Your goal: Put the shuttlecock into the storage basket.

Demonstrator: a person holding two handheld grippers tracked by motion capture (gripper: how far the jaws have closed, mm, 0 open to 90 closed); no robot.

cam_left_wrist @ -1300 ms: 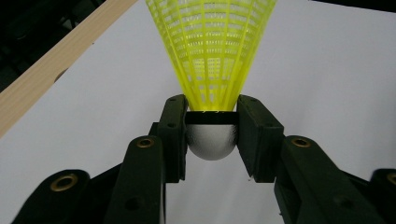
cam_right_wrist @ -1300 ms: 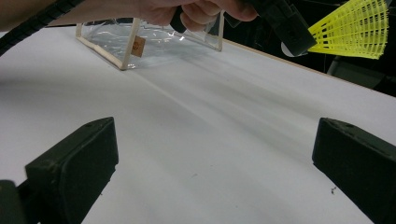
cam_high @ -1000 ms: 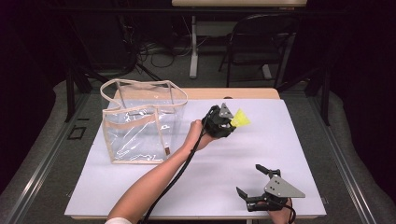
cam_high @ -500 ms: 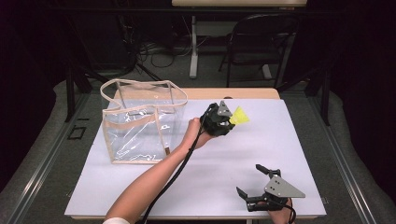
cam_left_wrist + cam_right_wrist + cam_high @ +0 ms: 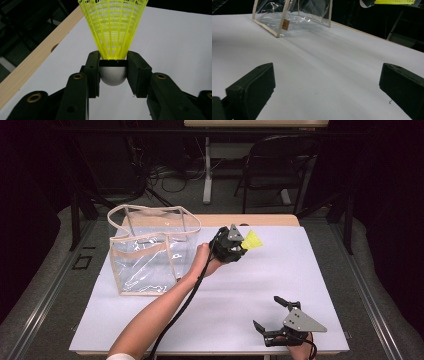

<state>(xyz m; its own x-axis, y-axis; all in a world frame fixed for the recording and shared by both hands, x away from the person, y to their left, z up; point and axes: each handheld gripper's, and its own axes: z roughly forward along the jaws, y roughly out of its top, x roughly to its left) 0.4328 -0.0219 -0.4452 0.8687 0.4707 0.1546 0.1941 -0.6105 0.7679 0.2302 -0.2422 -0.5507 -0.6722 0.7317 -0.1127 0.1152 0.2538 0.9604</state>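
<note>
Shuttlecock (image 5: 113,30): yellow mesh skirt, white rounded cork; held above the surface, near its far edge, just right of the bag; skirt pointing away from the hand.
Left gripper (image 5: 240,246): fingers (image 5: 93,72) clenched on the shuttlecock's cork, one on each side; raised off the surface, beside the bag's right wall.
Right gripper (image 5: 274,315): fingers (image 5: 253,91) released, spread wide, nothing between; low at the near right edge, well apart from the shuttlecock.
Bag (image 5: 150,252): clear, beige trim, upright, top open, on the left part.
Surface (image 5: 310,270): white sheet over wood.
</note>
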